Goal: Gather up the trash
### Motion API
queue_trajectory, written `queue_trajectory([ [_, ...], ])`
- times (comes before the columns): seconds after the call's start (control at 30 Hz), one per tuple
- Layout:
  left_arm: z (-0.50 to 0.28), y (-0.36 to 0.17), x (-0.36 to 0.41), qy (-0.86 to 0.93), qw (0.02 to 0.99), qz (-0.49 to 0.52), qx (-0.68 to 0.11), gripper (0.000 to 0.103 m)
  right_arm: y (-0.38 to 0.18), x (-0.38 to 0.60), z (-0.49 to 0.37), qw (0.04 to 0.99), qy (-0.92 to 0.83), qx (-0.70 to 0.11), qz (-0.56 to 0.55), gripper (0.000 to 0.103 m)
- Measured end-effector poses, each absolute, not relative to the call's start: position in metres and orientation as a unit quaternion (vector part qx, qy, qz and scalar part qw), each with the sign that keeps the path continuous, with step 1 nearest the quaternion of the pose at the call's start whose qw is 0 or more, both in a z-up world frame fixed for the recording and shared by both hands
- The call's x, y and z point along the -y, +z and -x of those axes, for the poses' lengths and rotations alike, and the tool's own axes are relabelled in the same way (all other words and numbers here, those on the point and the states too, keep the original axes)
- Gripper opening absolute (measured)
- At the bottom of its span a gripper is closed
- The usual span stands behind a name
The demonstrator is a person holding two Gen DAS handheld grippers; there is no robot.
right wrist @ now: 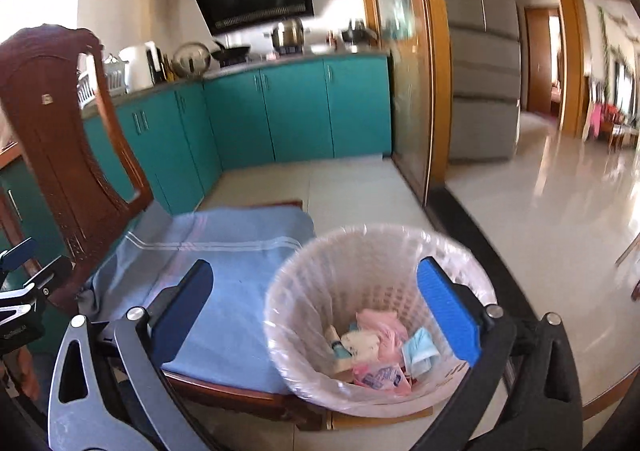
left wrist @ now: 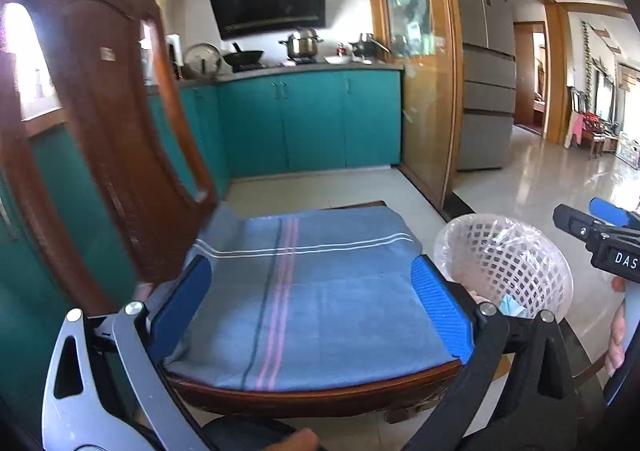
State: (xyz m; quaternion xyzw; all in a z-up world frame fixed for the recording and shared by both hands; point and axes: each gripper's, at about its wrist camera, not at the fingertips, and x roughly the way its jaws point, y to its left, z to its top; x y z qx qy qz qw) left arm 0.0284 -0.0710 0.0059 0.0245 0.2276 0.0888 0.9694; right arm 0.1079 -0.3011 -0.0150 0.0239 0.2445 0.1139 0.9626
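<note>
Both grippers wide apart, nothing between the fingers. Left gripper [left wrist: 310, 307] hangs over the blue striped cushion [left wrist: 312, 291] on the wooden chair [left wrist: 100, 123]; the white mesh wastebasket [left wrist: 516, 263] stands to its right, just past the right finger. Right gripper [right wrist: 316, 311] hovers above the basket [right wrist: 320, 283]; its right finger [right wrist: 448, 315] overlaps the basket's mouth, its left finger [right wrist: 180, 311] lies over the cushion [right wrist: 224, 251]. Trash [right wrist: 380, 351] — pink, white and pale blue wrappers — lies at the bottom of the lined basket, below the fingers and untouched.
</note>
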Motion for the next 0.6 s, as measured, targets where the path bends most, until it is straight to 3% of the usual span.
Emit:
queue_trajectory([
  [0.6, 0.051, 0.042, 0.059, 0.11, 0.981, -0.013, -0.16, 0.1, 0.015, 0.259, -0.017, 0.984, 0.121, -0.118, 0.053, 0.1],
])
